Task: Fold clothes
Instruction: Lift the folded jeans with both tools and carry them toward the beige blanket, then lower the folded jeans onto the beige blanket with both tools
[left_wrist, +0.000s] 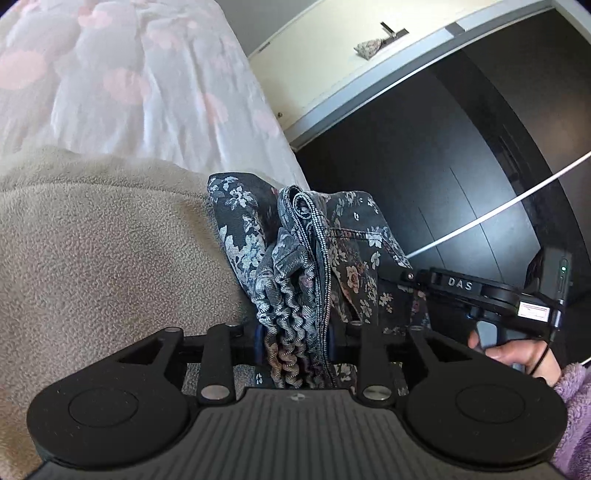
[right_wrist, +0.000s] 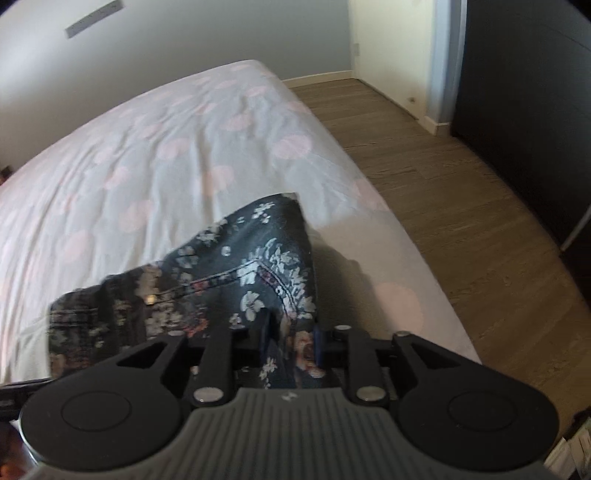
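A dark floral garment (left_wrist: 295, 258) runs forward from my left gripper (left_wrist: 295, 343). Its gathered waistband is bunched between the jaws, fills the gap and touches both pads, so the gripper is shut on it. In the right wrist view the same garment (right_wrist: 229, 266) lies spread over the bed with one edge between the jaws of my right gripper (right_wrist: 291, 336). A dark gap shows beside the left pad, so the cloth sits loose and the gripper is open. The right gripper (left_wrist: 404, 275) also shows at the garment's right edge in the left wrist view, held by a hand (left_wrist: 509, 354).
The bed sheet (right_wrist: 147, 166) is white with pink dots. A beige fleece blanket (left_wrist: 110, 240) lies left of the garment. Wooden floor (right_wrist: 443, 203) runs along the bed's right side, with a dark wardrobe (left_wrist: 443, 166) beyond. A purple fluffy sleeve (left_wrist: 576, 406) is at the lower right.
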